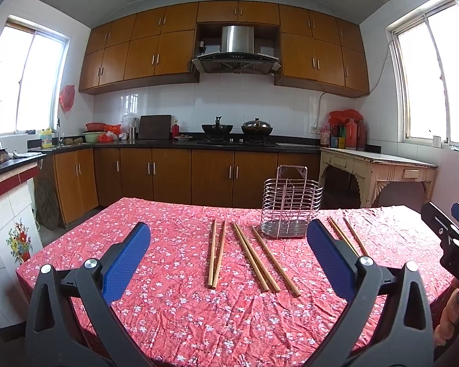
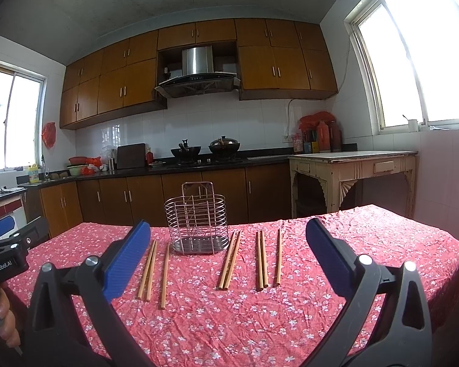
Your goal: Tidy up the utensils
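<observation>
Claws (image 2: 228, 238) wide, chopsticks (image 2: 229, 260) flanking holder (image 2: 195, 223)

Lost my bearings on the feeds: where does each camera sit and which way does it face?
Left wrist: on the left gripper, open above the table's near-left, facing the chopsticks and wire holder; the right gripper shows at the right edge.
Right wrist: on the right gripper, open, facing the holder head-on; the left gripper and a hand show at left.
Shared: holder, chopsticks, floral tablecloth, kitchen counter.
</observation>
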`<state>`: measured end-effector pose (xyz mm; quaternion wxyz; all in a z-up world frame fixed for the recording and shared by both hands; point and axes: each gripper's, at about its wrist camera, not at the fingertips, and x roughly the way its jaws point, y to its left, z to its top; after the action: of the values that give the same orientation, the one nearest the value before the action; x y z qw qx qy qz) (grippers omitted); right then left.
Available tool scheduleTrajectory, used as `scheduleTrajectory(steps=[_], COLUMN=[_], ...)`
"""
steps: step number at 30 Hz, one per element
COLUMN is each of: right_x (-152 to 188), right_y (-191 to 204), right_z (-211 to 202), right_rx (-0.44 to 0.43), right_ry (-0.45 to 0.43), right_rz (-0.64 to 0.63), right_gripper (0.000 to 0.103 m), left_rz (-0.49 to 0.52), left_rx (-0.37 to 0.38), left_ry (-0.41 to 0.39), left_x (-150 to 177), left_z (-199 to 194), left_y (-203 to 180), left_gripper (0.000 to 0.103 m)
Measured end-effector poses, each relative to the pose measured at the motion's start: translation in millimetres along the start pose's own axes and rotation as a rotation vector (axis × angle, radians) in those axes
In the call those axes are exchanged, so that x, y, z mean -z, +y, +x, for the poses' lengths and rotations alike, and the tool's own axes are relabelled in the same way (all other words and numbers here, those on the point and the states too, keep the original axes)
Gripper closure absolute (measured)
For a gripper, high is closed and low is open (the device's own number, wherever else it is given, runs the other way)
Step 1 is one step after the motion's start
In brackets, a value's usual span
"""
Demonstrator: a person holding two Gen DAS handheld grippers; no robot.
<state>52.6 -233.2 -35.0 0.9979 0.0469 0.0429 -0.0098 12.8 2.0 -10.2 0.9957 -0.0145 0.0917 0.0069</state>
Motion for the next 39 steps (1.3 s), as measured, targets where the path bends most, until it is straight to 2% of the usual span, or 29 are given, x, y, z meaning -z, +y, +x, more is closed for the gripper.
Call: scheduleTrajectory(steps=[5, 10, 13, 15, 16, 18, 20, 22, 24, 27, 31, 33, 36, 39], right_x=[7.0, 12.4, 19.1, 24.8, 29.8, 39.8, 49.7, 58.2, 66.8, 80.2, 81.8, 82.3, 79.5, 79.0], right_y=[-12.1, -37.2, -56.2, -69.1, -74.4, -84.8, -93.1, -97.1, -99.7, -100.8, -94.3, -93.7, -97.9, -96.1], right_z=[30.7, 84.5, 123.4, 150.4, 162.7, 189.5, 211.4, 228.6, 241.1, 254.6, 260.1, 261.5, 262.4, 263.2], right_rx=[0.024, 0.063, 0.079, 0.090, 0.097, 0.111, 0.118, 0.126, 0.131, 0.132, 0.149, 0.154, 0.155, 0.160], right_ry=[0.103, 0.290, 0.407, 0.483, 0.515, 0.589, 0.648, 0.695, 0.734, 0.782, 0.779, 0.779, 0.781, 0.781], right_rz=[0.033, 0.098, 0.148, 0.183, 0.193, 0.209, 0.214, 0.213, 0.211, 0.208, 0.165, 0.158, 0.150, 0.135], right_gripper=[0.004, 0.006, 0.015, 0.025, 0.028, 0.042, 0.051, 0.058, 0.065, 0.074, 0.080, 0.085, 0.085, 0.085], left_rz=[-0.025, -0.038, -0.041, -0.037, -0.027, 0.005, 0.010, 0.012, 0.008, 0.012, 0.021, 0.008, -0.024, -0.017], left_rx=[0.000, -0.021, -0.037, -0.028, -0.034, -0.048, -0.034, -0.014, 0.014, 0.056, 0.069, 0.075, 0.077, 0.081], left_ry=[0.082, 0.224, 0.330, 0.400, 0.416, 0.443, 0.459, 0.481, 0.521, 0.585, 0.647, 0.669, 0.703, 0.724], left_x=[5.2, 9.5, 15.2, 20.5, 22.2, 24.6, 23.7, 24.2, 26.9, 33.5, 42.9, 46.4, 50.7, 54.1], left_z=[26.8, 69.8, 100.7, 121.1, 127.8, 142.8, 153.1, 165.5, 178.4, 196.1, 216.8, 225.5, 238.7, 248.1], left_y=[10.3, 20.0, 26.2, 30.5, 32.3, 35.3, 38.0, 41.1, 44.0, 43.6, 41.8, 43.6, 47.6, 46.6], left_gripper=[0.002, 0.002, 0.002, 0.002, 0.002, 0.002, 0.003, 0.007, 0.019, 0.030, 0.040, 0.050, 0.059, 0.063])
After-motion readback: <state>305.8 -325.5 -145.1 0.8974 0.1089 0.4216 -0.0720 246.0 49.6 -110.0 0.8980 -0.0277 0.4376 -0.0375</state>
